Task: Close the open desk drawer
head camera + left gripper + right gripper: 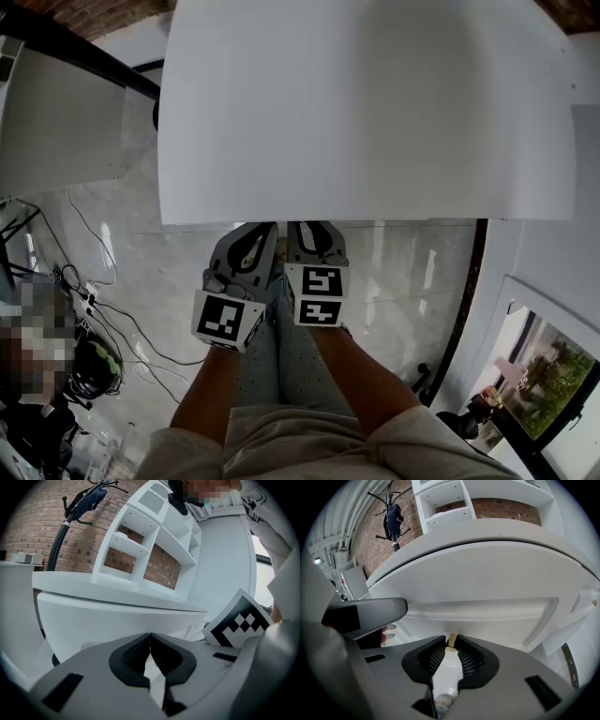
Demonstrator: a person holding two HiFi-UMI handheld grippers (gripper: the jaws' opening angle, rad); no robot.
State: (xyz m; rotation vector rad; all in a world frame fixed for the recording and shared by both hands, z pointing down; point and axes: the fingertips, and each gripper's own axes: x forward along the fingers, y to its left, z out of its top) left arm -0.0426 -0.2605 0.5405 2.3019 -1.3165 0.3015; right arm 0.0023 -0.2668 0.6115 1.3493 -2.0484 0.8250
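The white desk (366, 112) fills the top of the head view, and both grippers sit side by side at its near edge, tips hidden under it. In the right gripper view a white drawer front (487, 609) with a long ledge lies just under the desk top (487, 545); how far it stands out I cannot tell. My right gripper (451, 641) (314, 242) is shut on a small white tube with a tan tip (449, 665) and points at that front. My left gripper (149, 638) (246, 248) is shut and empty, facing the desk's white front (117, 616).
A white shelf unit (150, 541) stands on the desk against a brick wall. A coat stand (393, 515) is at the back left. Cables (103, 319) lie on the floor to the left, near a second white desk (61, 122). A dark pole (464, 300) runs down on the right.
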